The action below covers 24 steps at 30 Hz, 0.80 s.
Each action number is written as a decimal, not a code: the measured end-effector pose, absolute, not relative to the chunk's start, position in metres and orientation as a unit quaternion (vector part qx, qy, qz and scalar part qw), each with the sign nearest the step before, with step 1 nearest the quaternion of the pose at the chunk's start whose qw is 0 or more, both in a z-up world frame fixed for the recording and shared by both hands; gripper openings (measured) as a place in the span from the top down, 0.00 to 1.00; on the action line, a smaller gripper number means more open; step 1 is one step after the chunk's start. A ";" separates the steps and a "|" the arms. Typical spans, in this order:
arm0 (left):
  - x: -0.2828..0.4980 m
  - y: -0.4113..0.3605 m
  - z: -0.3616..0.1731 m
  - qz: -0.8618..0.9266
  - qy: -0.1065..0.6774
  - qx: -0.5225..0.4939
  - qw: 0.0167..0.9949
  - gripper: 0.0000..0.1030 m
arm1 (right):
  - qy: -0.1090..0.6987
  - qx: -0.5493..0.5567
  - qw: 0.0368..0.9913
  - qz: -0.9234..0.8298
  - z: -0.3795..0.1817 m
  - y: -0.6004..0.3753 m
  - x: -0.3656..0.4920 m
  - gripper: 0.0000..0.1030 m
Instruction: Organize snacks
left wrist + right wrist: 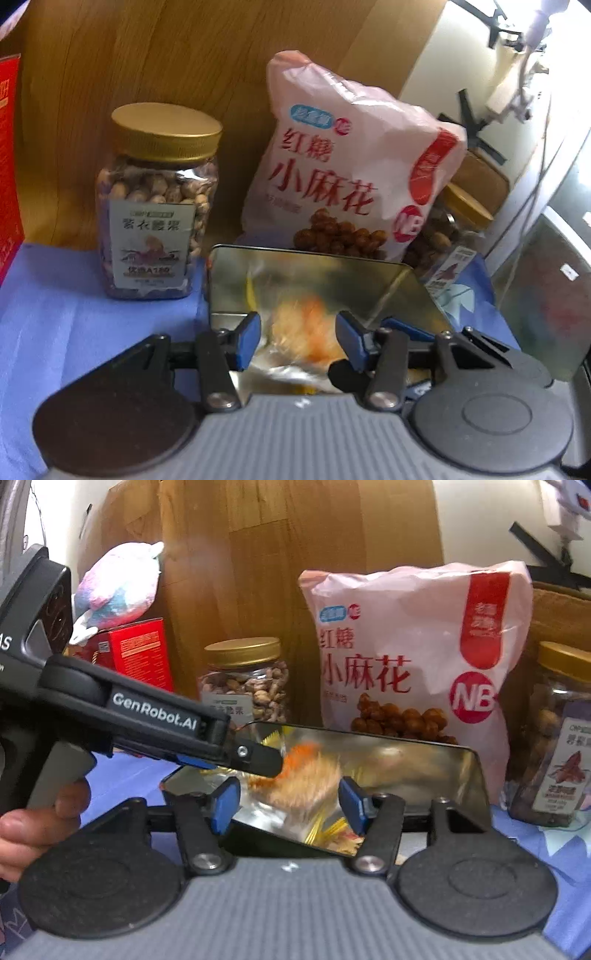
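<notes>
An open shiny metal tin (229,280) (461,775) sits on the blue cloth. A small clear-wrapped orange snack (303,332) (303,782) is blurred over the tin. My left gripper (297,338) is open with the snack between its blue pads; in the right wrist view it reaches in from the left, its tip (258,758) at the snack. My right gripper (288,805) is open around the same snack. Whether either one touches it is unclear.
Behind the tin stand a gold-lidded nut jar (159,206) (245,681), a pink snack bag (354,166) (413,657) and a second nut jar (454,236) (557,734). A red box (140,650) with a plush toy (118,579) stands at the left. Wooden panel behind.
</notes>
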<state>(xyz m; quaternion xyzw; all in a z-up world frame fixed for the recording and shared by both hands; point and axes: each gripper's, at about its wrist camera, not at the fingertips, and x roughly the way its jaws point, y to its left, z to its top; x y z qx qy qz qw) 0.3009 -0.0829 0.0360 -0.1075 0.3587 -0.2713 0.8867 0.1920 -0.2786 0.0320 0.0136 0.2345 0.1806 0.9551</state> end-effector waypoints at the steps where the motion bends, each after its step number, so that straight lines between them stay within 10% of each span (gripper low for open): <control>1: 0.298 -0.082 0.040 -0.275 0.356 -0.108 0.887 0.55 | 0.230 0.017 0.957 0.178 0.035 -0.282 0.187 0.36; 19: 0.215 -0.120 -0.003 -0.314 0.406 -0.085 0.854 0.55 | 0.342 0.213 0.902 0.154 -0.027 -0.353 0.139 0.54; 24: 0.193 -0.135 -0.010 -0.357 0.436 -0.072 0.823 0.60 | 0.335 0.166 0.914 0.161 -0.018 -0.345 0.103 0.78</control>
